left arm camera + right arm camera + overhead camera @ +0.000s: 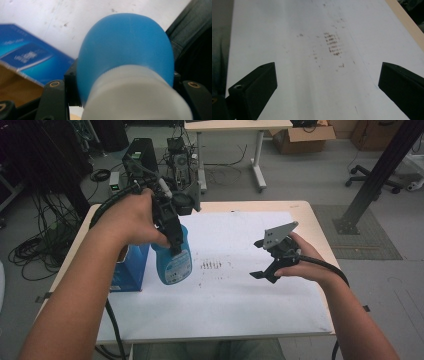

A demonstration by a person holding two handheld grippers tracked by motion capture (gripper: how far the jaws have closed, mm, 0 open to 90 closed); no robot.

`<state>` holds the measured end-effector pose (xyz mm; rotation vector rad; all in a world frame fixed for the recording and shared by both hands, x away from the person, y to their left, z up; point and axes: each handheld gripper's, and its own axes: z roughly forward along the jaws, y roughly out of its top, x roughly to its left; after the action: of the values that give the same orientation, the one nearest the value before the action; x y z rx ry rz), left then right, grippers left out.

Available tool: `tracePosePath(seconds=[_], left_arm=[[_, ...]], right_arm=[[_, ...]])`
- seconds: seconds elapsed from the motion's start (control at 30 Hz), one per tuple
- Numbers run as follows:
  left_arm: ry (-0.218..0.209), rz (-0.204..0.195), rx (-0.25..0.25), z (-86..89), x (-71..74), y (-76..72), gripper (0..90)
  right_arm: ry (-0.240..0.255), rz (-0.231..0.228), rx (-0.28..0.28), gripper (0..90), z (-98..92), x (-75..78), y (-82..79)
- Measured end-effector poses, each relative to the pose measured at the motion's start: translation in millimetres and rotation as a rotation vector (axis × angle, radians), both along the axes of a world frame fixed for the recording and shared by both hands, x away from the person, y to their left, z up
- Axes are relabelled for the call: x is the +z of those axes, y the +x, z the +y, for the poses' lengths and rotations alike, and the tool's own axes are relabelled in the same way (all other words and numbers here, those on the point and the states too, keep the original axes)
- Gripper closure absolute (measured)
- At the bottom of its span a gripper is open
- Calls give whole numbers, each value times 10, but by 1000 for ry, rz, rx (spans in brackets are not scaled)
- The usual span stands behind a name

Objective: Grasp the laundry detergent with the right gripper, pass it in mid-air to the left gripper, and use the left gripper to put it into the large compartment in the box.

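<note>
High view: taken from above the near edge of the desk [305,210], faced forward and down. Left gripper view: held very close on the blue bottle [127,47], white sheet [50,12] behind. Right gripper view: aimed low along the sheet; its dark smudges [333,43] are shared with the high view [211,265].

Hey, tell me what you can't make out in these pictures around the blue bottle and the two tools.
- Blue bottle label text: too small in the high view.
- Bottle's top: hidden by the left tool in the high view.
- Blue box: partly behind the forearm; lettering blurred in the left gripper view.
- Dark marks on the white sheet: blurred.
</note>
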<state>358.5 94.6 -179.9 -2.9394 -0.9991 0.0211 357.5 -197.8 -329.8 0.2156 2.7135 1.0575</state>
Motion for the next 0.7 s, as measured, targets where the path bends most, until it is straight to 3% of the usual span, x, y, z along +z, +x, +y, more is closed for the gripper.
tracePosePath(seconds=[0.07,0.1,0.2,0.43,0.7], left_arm=[[3,-2,19,25,35,19,385],[8,-9,60,80,106,53,385],[8,-16,144,174,211,100,385],[-9,-44,331,418,462,187,385],[-42,-42,468,649,664,230,385]], right_arm=[[-20,-2,-3,22,-16,3,11],[-57,-13,-2,23,-51,16,30],[-79,-15,-10,23,-89,38,48],[-104,3,-24,26,-175,35,112],[-118,17,-41,26,-241,27,161]])
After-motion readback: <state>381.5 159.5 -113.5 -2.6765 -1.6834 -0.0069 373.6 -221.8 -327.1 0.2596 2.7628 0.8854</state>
